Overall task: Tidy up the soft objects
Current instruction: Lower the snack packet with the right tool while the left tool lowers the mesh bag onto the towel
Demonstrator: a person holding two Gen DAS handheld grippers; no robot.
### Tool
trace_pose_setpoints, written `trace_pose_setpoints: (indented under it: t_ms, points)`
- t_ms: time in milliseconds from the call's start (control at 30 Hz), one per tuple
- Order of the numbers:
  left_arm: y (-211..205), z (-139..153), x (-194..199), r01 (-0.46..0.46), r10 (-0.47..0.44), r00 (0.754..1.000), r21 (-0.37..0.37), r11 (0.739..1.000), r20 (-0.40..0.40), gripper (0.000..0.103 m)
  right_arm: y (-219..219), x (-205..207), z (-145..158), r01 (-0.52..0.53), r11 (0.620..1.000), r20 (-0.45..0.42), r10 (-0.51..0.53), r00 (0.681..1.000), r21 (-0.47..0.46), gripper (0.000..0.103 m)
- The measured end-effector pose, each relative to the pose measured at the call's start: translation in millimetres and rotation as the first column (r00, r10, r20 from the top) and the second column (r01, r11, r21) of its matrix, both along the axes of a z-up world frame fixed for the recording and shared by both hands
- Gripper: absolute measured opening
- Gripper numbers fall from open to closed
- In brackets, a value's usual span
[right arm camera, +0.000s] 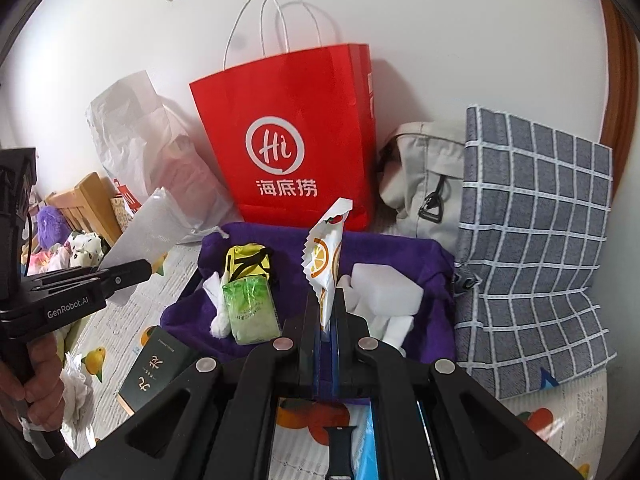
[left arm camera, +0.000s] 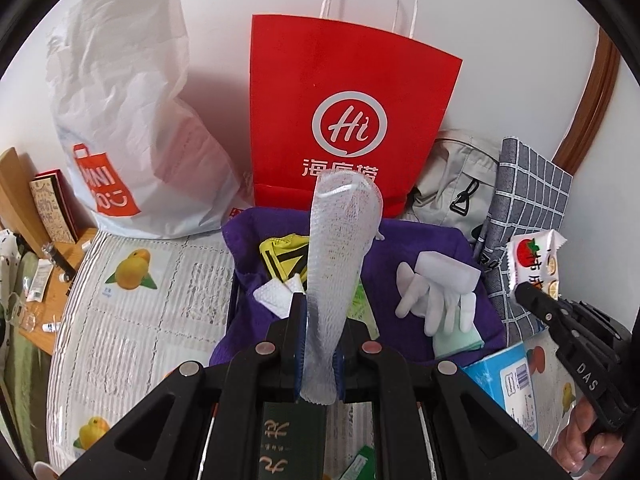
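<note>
Both-handed, left gripper (left arm camera: 318, 354) pinches foam net (left arm camera: 340, 264) (upright).

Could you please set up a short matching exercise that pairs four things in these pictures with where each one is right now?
Things:
1. white foam mesh sleeve
2. white snack packet printed with orange slices
3. white rubber glove with a green cuff
4. red paper bag with white handles

Places:
A. standing against the white wall
B. clamped in the left gripper
C. lying in the purple cloth bin
D. clamped in the right gripper

Pairs: 1-B, 2-D, 3-C, 4-A
</note>
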State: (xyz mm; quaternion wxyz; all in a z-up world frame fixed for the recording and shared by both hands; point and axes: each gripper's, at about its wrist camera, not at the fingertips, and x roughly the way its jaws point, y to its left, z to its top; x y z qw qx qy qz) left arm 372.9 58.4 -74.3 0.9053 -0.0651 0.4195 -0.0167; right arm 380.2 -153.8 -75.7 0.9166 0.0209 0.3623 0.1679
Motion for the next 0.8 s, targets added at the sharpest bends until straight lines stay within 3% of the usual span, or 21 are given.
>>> trace_pose_setpoints:
  t_ms: [400, 567, 800]
  points:
    - [3, -25, 43, 0.012, -0.014, 0.999, -0.046, 0.999, -0.047, 0.011, 17, 38, -18, -0.028, 1.0, -0.035, 0.028, 0.999, 0.01, 0.004]
    - [1, -37, 62, 0.029, -0.034, 0.996, -0.062, 0.998, -0.08, 0.011, 23, 53, -38, -0.079, 0.995, -0.102, 0.085, 0.991, 0.054, 0.004]
    - [-1, -61, 77, 0.051, -0.063, 0.989, -0.088, 0.995, -0.136, 0.011, 31, 69, -67, -0.1, 0.995, -0.181, 0.103, 0.978, 0.025, 0.004]
